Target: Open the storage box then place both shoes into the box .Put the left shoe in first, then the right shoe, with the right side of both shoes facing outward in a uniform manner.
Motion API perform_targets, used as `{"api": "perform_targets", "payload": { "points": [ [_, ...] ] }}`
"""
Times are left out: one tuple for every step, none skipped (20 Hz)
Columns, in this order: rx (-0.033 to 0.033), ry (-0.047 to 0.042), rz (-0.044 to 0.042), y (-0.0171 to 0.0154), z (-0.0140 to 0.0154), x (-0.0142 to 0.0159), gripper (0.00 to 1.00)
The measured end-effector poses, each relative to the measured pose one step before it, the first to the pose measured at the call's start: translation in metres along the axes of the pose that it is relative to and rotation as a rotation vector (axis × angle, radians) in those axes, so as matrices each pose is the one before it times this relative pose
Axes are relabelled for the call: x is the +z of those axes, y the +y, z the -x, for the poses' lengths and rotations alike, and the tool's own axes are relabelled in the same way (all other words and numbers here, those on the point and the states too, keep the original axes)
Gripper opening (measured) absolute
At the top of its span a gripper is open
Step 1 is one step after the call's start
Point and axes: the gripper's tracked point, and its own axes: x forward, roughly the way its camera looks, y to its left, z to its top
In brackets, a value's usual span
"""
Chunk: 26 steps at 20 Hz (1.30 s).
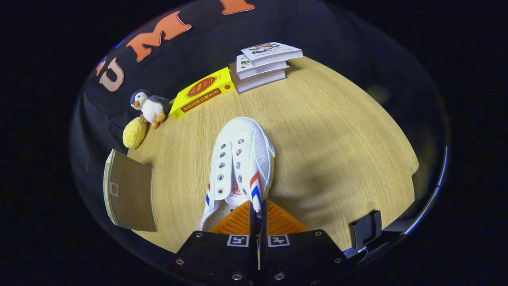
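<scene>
Gripper view looks down along the claw (258,217) at a wooden worktop (337,131). Its two fingers stand almost together, narrow, with the side wall of a white canvas shoe (240,159) pinched between them near the heel opening; both fingers press on that edge. The shoe stretches away from the claw, toe pointing ahead, its eyelets bare of laces and red and blue stripes on both flanks close to the fingertips. It seems to hang a little above the worktop, though whether the sole touches the wood cannot be told.

Beyond the toe and off to the left lies a yellow book (202,92), flat on the wood. Just to the right of it, further ahead, sits a stack of books (264,63), three high, slightly fanned. Far left of the shoe a penguin plush (149,106) stands at the worktop's edge, with a yellow plush ball (134,133) touching it on the near side. Nearer to the claw on the left, a brown notebook (129,195) lies flat. To the right of the claw, a dark bracket (366,229) sits at the worktop's near edge.
</scene>
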Motion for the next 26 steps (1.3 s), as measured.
{"api": "perform_targets", "payload": {
  "points": [
    [0.00008, -0.00848, -0.00362, 0.00723, 0.00371, 0.00152, 0.03],
    [0.00155, -0.00577, -0.00242, 0.00759, 0.00392, 0.00086, 0.03],
    [0.0042, -0.01101, -0.00503, 0.00947, 0.00338, 0.00148, 0.03],
    [0.00588, -0.01002, -0.00606, 0.00976, 0.0028, 0.00098, 0.03],
    [0.0066, -0.00544, -0.00513, 0.01114, 0.00348, 0.0005, 0.03],
    [0.00667, -0.00547, -0.0054, 0.01099, 0.00367, -0.00133, 0.03],
    [0.00824, -0.00241, -0.00178, 0.01258, 0.0025, 0.0, 0.03],
    [0.00977, -0.00381, -0.00026, 0.01253, 0.00353, -0.0015, 0.03],
    [0.01199, -0.00469, 0.0018, 0.01419, 0.00347, -0.00037, 0.03],
    [0.01439, -0.00571, -0.0003, 0.01462, 0.00308, -0.00056, 0.03],
    [0.01656, -0.00312, -0.00014, 0.01639, 0.00362, -0.00048, 0.03],
    [0.01552, -0.00456, -0.00113, 0.01568, 0.00237, -0.00115, 0.03],
    [0.01527, -0.00335, 0.00426, 0.01679, 0.00262, -0.00069, 0.03],
    [0.0141, -0.00385, 0.00966, 0.01612, 0.00347, -0.00056, 0.03],
    [0.01237, -0.00642, 0.01167, 0.01722, 0.00233, 0.00036, 0.03],
    [0.01227, -0.00741, 0.01115, 0.0163, 0.00325, -0.00016, 0.03],
    [0.0126, -0.00469, 0.00969, 0.01739, 0.00215, 0.00087, 0.03],
    [0.01324, -0.00503, 0.01105, 0.01695, 0.0022, -0.00107, 0.03],
    [0.0106, -0.00496, 0.01097, 0.01717, 0.00108, 0.00013, 0.03],
    [0.01084, -0.00014, 0.01417, 0.01515, 0.00156, -0.00168, 0.03],
    [0.01024, -0.00049, 0.01048, 0.01712, -0.00029, -0.00131, 0.02],
    [0.01422, 0.00142, 0.00987, 0.01557, -0.0011, -0.00223, 0.03],
    [0.01487, 0.00047, 0.00593, 0.01565, -0.00106, -0.00229, 0.03],
    [0.01555, 0.00275, 0.00597, 0.01473, -0.00198, -0.00288, 0.03],
    [0.0124, 0.00394, 0.00659, 0.01381, -0.00322, -0.00243, 0.03],
    [0.01021, 0.00579, 0.00974, 0.01079, -0.00335, -0.00351, 0.03]
  ]
}}
